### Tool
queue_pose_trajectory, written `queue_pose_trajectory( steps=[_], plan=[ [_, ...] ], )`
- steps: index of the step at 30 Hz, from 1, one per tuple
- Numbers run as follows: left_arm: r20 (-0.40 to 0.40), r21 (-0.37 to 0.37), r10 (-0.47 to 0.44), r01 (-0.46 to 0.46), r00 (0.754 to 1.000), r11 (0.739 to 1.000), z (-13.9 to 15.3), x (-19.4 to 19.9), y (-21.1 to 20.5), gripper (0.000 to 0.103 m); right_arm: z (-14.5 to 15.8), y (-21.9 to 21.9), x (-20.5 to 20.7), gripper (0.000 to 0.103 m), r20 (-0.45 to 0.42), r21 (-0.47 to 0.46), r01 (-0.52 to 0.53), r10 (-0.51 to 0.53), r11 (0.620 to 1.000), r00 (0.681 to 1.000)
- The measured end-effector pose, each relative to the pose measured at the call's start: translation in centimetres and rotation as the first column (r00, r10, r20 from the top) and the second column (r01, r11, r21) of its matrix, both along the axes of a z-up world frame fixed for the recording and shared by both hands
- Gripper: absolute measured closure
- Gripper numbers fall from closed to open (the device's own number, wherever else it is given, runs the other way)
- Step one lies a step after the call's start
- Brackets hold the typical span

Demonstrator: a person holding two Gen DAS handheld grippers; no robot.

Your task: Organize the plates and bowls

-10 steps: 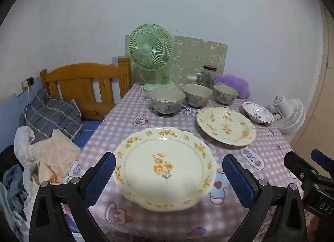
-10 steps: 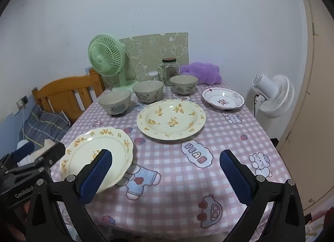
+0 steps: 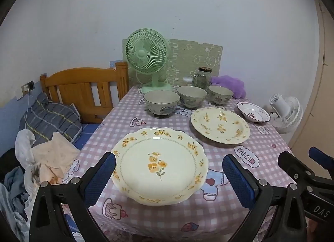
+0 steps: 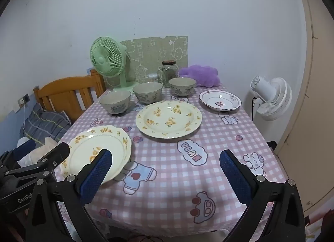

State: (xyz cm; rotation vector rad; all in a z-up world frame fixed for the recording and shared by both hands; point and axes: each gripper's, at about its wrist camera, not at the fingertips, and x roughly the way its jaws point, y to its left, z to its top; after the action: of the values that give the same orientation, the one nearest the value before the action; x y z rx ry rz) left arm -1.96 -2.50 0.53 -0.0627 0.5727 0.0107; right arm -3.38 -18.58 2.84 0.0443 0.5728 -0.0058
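Left gripper (image 3: 169,179): fingers spread wide apart, gripping nothing; it hangs over the near table edge with the scalloped plate between its blue pads.
Right gripper (image 4: 165,174): fingers likewise wide apart, holding nothing, above bare cloth at the near edge.
Scalloped plate (image 3: 159,165): cream, wavy rim, yellow flower sprig in the centre and small yellow blooms round the border; lies flat, face up, at the near left of the table (image 4: 208,137). The sprig's stem points toward the near edge.
Round plate (image 3: 220,125): cream, deeper, scattered yellow flowers; flat, mid-table, apart from the scalloped one.
Small white dish (image 3: 253,112): dark-edged rim, red mark inside; far right.
Three bowls (image 3: 161,101): grey-green with floral pattern, upright, mouths up, in a row running left to right behind the plates.
Green fan (image 3: 147,54): behind the bowls, against the wall.
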Motion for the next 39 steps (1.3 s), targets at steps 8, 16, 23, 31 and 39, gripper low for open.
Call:
queue_pose_trajectory(
  steps=[8,16,23,31,39],
  plan=[
    [0.005,0.002,-0.015,0.015,1.0,1.0,0.2,-0.1,-0.4,0.0,-0.1,-0.8,0.1,0.0,-0.024,0.001,-0.005,0.005,1.0,1.0],
    [-0.002,0.022,-0.01,0.01,1.0,1.0,0.0,0.3,-0.6,0.0,-0.1,-1.2,0.3,0.0,-0.025,0.002,0.007,-0.006,1.0,1.0],
    [0.003,0.007,-0.014,0.014,1.0,1.0,0.0,0.5,-0.4,0.0,-0.1,-1.5,0.7,0.0,-0.037,0.014,0.024,-0.023,1.0,0.999],
    [0.01,0.022,-0.021,0.021,1.0,1.0,0.1,0.8,-0.8,0.001,-0.3,-1.1,0.8,0.0,-0.03,0.007,0.016,-0.016,1.0,0.999],
    [0.012,0.022,-0.022,0.022,1.0,1.0,0.2,0.9,-0.8,0.001,-0.3,-1.0,0.9,0.0,-0.028,0.005,0.019,-0.019,1.0,0.999]
  ],
)
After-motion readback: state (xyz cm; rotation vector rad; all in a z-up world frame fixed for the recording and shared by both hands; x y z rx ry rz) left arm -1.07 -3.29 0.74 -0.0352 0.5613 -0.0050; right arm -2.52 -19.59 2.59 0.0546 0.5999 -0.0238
